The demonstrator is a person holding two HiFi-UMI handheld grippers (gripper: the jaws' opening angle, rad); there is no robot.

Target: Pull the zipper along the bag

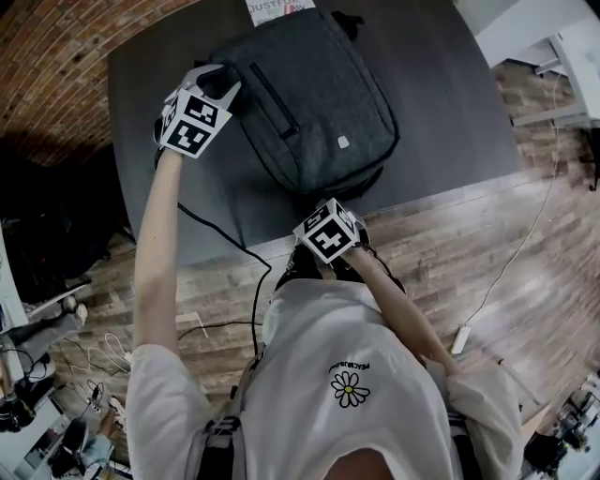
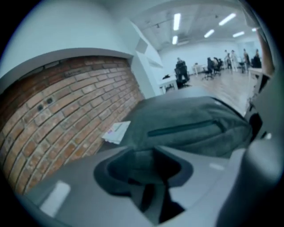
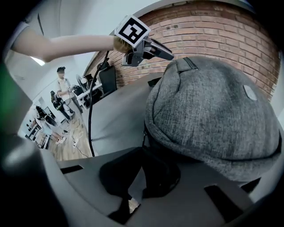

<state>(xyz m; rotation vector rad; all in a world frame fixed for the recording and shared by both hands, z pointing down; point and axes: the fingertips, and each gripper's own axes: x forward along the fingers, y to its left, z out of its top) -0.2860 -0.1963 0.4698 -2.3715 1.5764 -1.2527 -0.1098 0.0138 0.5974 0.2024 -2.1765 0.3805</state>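
Note:
A dark grey fabric bag (image 1: 319, 103) lies flat on the dark table (image 1: 450, 112). My left gripper (image 1: 223, 82) is at the bag's far left corner. In the left gripper view its jaws (image 2: 146, 164) stand apart, with the bag's fabric (image 2: 191, 119) showing in the gap and not pinched. My right gripper (image 1: 323, 208) is at the bag's near edge. In the right gripper view its jaws (image 3: 143, 162) are shut, and the thin zipper pull (image 3: 143, 135) runs down from the bag's seam (image 3: 208, 111) into them. The left gripper (image 3: 162, 51) shows beyond the bag there.
A printed sheet (image 1: 279, 9) lies at the table's far edge, behind the bag. A black cable (image 1: 225, 239) trails off the table's near side to the wooden floor. A brick wall (image 2: 66, 115) runs to the left. People stand far off in the room.

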